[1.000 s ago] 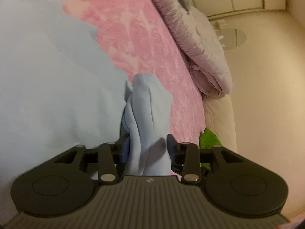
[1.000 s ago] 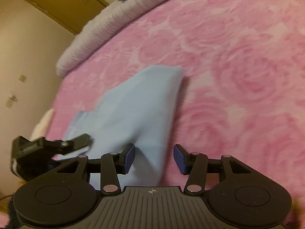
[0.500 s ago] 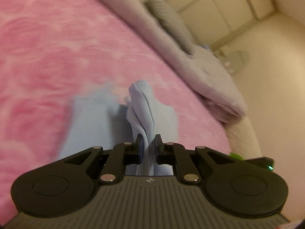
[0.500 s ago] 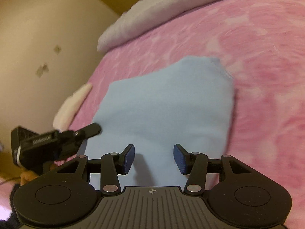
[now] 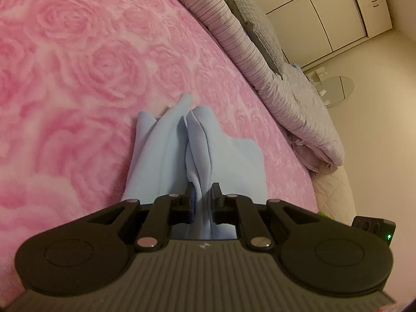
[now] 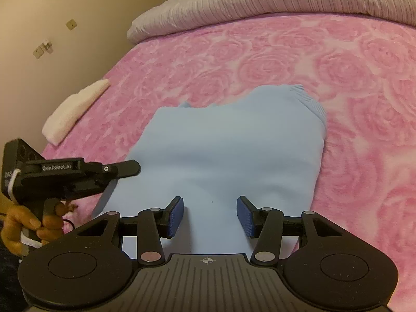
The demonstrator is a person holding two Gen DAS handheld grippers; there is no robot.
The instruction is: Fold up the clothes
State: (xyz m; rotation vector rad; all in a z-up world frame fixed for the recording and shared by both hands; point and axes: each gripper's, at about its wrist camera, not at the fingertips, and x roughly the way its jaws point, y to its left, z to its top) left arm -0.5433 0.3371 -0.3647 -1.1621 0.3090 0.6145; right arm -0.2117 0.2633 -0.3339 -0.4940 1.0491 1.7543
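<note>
Since a second ago the left gripper (image 5: 201,201) has drawn its jaws in from wide apart to pinch a bunched edge of the light-blue sweater (image 6: 228,150), and the garment now lies as a compact panel on the pink rose-patterned bed cover (image 6: 260,52). The right gripper (image 6: 210,214) hovers over the sweater's near edge, jaws wide open and holding nothing. The sweater lies mid-bed, its long axis running from the grippers toward the striped grey duvet (image 6: 260,2), ribbed hem (image 6: 310,101) at the corner nearest that duvet. Judged step: a fold in progress. The next move calls for laying the pinched edge flat across the panel.
</note>
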